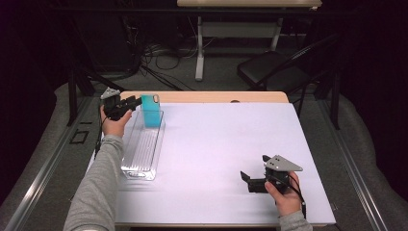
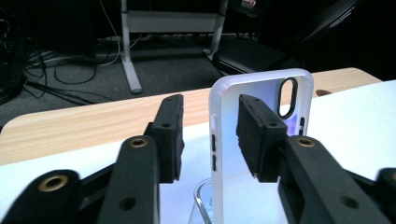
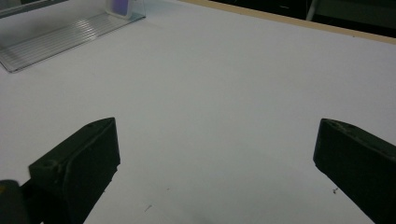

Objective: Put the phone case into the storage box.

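**Phone case release at clear tray: risks & item count**

Status: L gripper (image 2: pixel 208 135) sits at far end of clear tray (image 1: pixel 139 166), fingers (image 2: pixel 170 135) spread w/ a visible gap on the left side of the phone case (image 2: pixel 261 154); the other finger lies on the case's open side, contact there cannot be told. No firm pinch. Case stands upright on its short edge in the tray's far end, near the bench (image 1: pixel 216 159) back edge. R gripper (image 1: pixel 250 182) rests low over the near right of the bench, fingers (image 3: pixel 81 158) spread wide, nothing between them.

Risks (judged):
- Case tips over. Cause: stands on narrow edge, unsupported once fingers clear.
- Case dragged or knocked on withdrawal. Cause: one finger sits inside the case shell; a sideways pull may catch the rim.
- Tray shifts. Cause: light plastic, bumped by the gripper.

Count: phone case x1; tray x1; grippers x2; bench x1.
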A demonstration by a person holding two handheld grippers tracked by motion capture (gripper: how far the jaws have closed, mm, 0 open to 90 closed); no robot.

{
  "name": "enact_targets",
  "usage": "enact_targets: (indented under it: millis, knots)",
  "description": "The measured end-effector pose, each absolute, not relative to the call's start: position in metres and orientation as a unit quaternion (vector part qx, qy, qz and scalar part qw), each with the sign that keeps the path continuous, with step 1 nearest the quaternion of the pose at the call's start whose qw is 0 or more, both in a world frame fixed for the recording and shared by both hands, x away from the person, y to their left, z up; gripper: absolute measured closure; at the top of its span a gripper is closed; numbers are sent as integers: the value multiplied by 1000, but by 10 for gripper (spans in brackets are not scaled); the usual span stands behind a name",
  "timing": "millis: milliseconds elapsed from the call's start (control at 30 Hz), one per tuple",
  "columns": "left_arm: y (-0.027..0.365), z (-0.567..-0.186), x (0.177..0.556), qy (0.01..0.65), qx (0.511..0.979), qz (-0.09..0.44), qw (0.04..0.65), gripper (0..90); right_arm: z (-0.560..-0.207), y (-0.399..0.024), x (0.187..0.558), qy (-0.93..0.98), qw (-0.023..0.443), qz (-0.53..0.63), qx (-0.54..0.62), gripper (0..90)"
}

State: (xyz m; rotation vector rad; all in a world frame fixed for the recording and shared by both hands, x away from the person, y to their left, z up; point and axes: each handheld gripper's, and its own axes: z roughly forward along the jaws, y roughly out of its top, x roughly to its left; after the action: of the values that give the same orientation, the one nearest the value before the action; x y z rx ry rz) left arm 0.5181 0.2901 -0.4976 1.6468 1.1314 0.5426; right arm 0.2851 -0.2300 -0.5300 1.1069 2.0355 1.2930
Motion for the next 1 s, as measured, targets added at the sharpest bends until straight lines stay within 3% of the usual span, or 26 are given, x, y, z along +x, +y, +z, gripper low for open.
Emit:
enact_targets:
  millis: [167, 333, 1000]
  knots:
    - [292, -497, 516, 479, 684, 225, 503, 543, -530, -229, 285, 746, 240, 473, 403, 2]
    - [292, -494, 509, 482, 681, 257, 487, 497, -530, -230, 285, 744, 242, 475, 403, 2]
    - [296, -466, 484, 508, 669, 269, 470, 435, -530, -232, 284, 746, 238, 482, 392, 5]
